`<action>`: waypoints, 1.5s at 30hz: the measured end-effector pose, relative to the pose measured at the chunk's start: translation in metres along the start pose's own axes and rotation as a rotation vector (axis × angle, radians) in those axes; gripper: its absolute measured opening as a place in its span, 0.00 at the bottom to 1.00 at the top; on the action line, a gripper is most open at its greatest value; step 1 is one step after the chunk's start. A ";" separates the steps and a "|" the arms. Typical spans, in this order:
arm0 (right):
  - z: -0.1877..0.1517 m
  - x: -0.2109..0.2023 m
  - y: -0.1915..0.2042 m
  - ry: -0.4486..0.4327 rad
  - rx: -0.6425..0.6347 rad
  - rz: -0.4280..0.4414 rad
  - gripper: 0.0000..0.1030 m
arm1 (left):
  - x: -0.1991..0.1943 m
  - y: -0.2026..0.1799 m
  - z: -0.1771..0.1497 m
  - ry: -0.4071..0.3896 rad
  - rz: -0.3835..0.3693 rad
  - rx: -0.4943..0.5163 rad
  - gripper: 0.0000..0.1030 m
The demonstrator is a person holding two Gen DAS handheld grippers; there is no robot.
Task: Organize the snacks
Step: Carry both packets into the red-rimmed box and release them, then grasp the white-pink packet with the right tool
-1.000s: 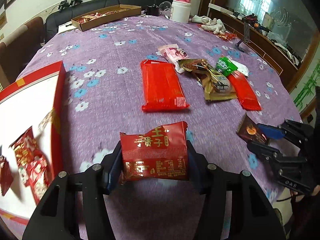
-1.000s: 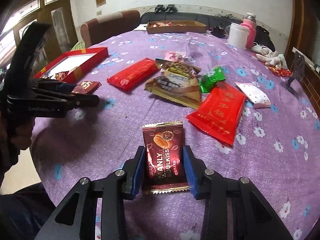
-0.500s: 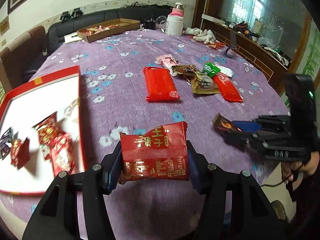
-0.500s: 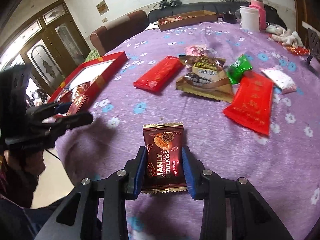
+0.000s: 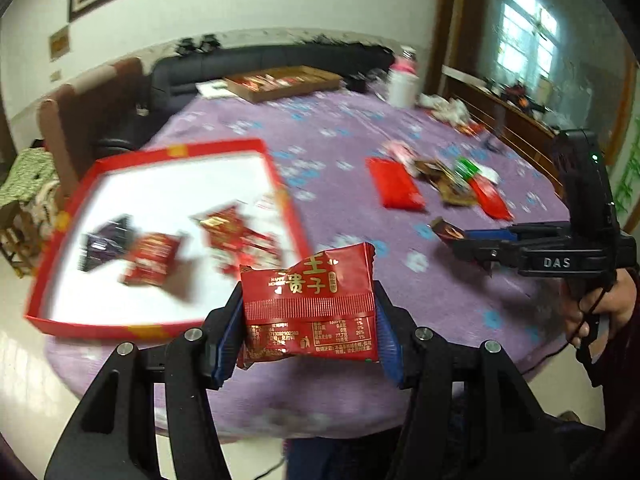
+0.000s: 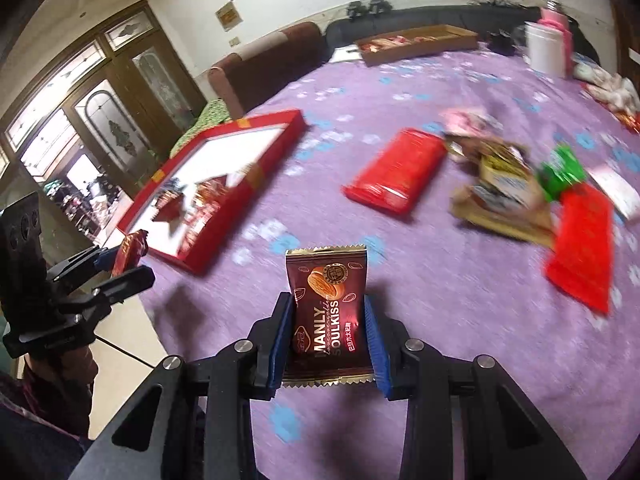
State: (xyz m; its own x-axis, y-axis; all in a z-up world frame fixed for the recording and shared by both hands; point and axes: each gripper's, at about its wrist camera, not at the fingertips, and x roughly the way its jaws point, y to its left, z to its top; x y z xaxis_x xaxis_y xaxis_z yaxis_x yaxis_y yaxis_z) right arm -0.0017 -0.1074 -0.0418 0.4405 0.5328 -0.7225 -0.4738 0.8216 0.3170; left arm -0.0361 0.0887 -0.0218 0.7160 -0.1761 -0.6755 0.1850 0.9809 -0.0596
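My left gripper (image 5: 308,320) is shut on a red snack packet with gold characters (image 5: 310,304), held in the air at the table's near edge, right of the red box (image 5: 280,184). The box has a white floor and holds several small red and dark packets (image 5: 152,256). My right gripper (image 6: 326,332) is shut on a brown Manly Soulkiss packet (image 6: 326,312), held above the purple tablecloth. The right gripper also shows in the left wrist view (image 5: 464,240), and the left gripper in the right wrist view (image 6: 120,264).
Loose snacks lie on the purple flowered cloth (image 6: 460,300): a long red packet (image 6: 394,178), brown packets (image 6: 500,192), a green one (image 6: 560,172), another red one (image 6: 584,248). A cardboard tray (image 6: 416,42) and white jar (image 6: 544,52) stand at the far side.
Both grippers have lifted and swung left toward the red box, still holding their packets. The box now shows more fully in both views.
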 end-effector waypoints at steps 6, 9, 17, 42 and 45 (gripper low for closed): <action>0.043 0.022 0.037 -0.027 -0.051 0.051 0.34 | -0.004 0.047 0.016 -0.042 0.115 -0.023 0.54; 0.072 0.039 0.060 -0.052 -0.068 0.099 0.34 | 0.001 0.072 0.030 -0.054 0.187 -0.032 0.55; 0.124 0.073 0.099 -0.154 0.024 0.225 0.60 | 0.007 0.128 0.059 -0.045 0.149 -0.216 0.76; 0.019 -0.074 -0.179 -0.126 0.220 -0.396 0.66 | 0.063 -0.063 0.059 0.131 -0.130 0.048 0.76; 0.039 -0.063 -0.205 -0.102 0.189 -0.486 0.66 | 0.066 -0.076 0.059 0.145 -0.125 0.084 0.76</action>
State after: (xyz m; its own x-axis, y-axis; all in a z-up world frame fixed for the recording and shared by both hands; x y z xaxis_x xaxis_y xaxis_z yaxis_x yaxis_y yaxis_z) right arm 0.0971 -0.3017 -0.0372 0.6513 0.0910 -0.7533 -0.0550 0.9958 0.0727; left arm 0.0371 -0.0027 -0.0186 0.5807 -0.2759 -0.7660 0.3260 0.9409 -0.0917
